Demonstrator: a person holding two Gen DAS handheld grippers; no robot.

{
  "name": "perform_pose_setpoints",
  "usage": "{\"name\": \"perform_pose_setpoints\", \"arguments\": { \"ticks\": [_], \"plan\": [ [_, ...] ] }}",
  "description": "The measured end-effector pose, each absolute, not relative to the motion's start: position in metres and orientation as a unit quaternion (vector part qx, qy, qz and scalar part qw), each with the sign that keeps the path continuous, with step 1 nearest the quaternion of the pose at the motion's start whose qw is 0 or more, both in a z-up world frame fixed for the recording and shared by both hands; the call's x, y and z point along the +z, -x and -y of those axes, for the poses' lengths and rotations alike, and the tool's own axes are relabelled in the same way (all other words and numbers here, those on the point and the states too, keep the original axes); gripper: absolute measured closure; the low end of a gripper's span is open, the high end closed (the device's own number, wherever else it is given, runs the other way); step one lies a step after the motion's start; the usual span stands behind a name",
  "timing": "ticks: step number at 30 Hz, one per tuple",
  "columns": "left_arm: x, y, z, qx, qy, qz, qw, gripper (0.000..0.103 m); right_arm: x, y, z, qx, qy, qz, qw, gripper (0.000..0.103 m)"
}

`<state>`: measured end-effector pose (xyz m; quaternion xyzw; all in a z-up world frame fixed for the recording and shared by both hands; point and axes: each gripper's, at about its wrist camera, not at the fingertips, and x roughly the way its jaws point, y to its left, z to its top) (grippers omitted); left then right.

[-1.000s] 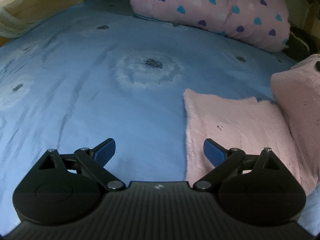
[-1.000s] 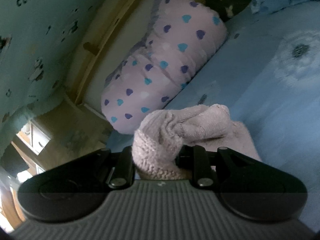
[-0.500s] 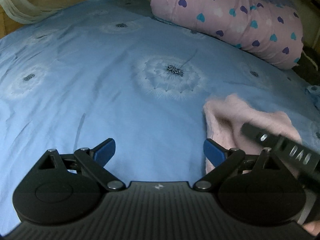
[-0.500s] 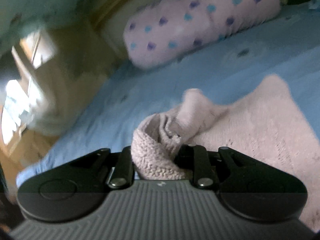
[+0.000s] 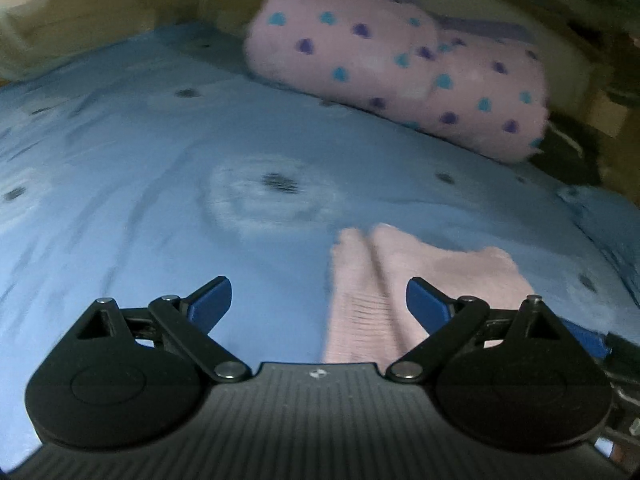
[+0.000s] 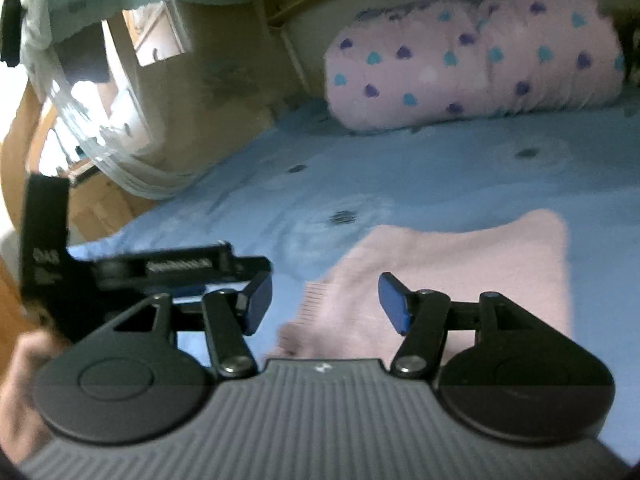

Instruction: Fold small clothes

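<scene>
Released a moment ago, the pink knit garment (image 6: 460, 264) lies folded, lower centre, on the blue bedsheet (image 6: 400, 176); the right gripper (image 6: 326, 304) has just spread and is empty. Left gripper (image 5: 318, 300) is spread too. Risk: fingertips snagging the knit, undoing the fold. Its lettering is unreadable.

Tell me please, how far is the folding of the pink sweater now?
Done: one fold seems made; the pink sweater lies doubled on the blue sheet, its ribbed edge toward the camera. In hand: nothing. The right gripper has just been opening and has let go of the knit; the left gripper is open too. Left: probably another fold and smoothing, though I cannot be sure.
</scene>
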<state>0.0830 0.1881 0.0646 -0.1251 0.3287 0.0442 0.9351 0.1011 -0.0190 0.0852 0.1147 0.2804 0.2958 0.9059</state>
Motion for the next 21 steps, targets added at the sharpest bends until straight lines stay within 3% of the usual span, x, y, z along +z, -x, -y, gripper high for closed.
{"name": "perform_pose_setpoints", "arguments": {
  "ticks": [9,11,12,13,15,16,21],
  "plan": [
    [0.040,-0.109,-0.140,0.007,0.103,-0.324,0.940,0.014,0.064,-0.090,0.071,0.180,-0.105,-0.292,0.933,0.041],
    [0.030,-0.118,-0.141,0.012,0.126,-0.331,0.935,0.022,0.056,-0.089,0.077,0.167,-0.111,-0.295,0.934,0.041],
    [0.026,-0.121,-0.144,0.008,0.144,-0.337,0.931,0.033,0.053,-0.088,0.080,0.162,-0.115,-0.295,0.935,0.041],
    [0.023,-0.123,-0.146,0.003,0.158,-0.341,0.927,0.057,0.049,-0.087,0.083,0.157,-0.120,-0.296,0.935,0.041],
    [0.020,-0.124,-0.149,-0.012,0.172,-0.344,0.923,0.077,0.043,-0.085,0.089,0.151,-0.128,-0.298,0.934,0.041],
    [0.022,-0.122,-0.149,-0.014,0.170,-0.338,0.926,0.082,0.041,-0.086,0.090,0.149,-0.135,-0.300,0.932,0.041],
    [0.045,-0.099,-0.153,-0.002,0.144,-0.301,0.943,0.084,0.035,-0.083,0.097,0.158,-0.167,-0.307,0.924,0.041]
  ]
}}
